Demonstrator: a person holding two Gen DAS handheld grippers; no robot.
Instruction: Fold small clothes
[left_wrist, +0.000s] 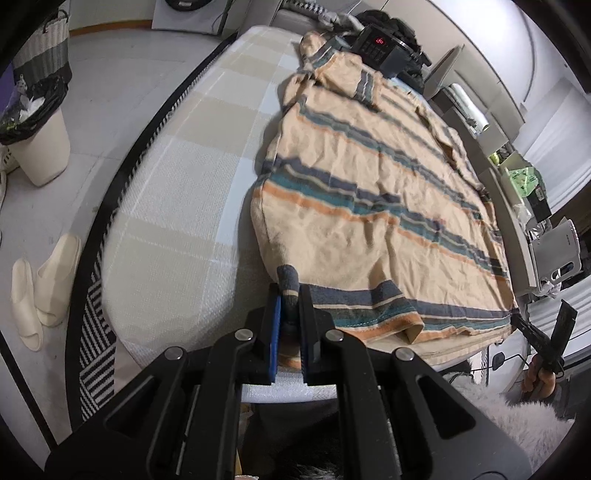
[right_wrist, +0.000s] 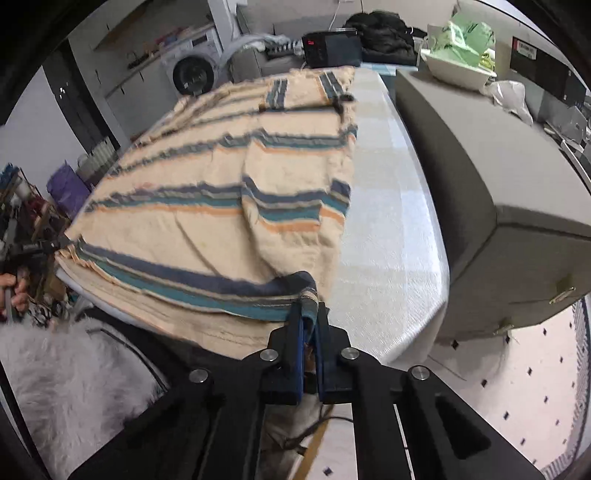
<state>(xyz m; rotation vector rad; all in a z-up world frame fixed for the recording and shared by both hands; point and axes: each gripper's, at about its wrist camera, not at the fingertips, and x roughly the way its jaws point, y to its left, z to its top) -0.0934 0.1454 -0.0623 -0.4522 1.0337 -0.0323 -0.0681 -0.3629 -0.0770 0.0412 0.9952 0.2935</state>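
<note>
L gripper (left_wrist: 290, 295), bottom centre of left view: fingers clamped on near hem corner of striped shirt (left_wrist: 369, 192). R gripper (right_wrist: 308, 308), bottom centre of right view: fingers pinched on other hem corner. Shirt spread flat along checked worktop (left_wrist: 177, 206), stretching toward top of frame. Black box w/ red display (right_wrist: 330, 46) at far end.
</note>
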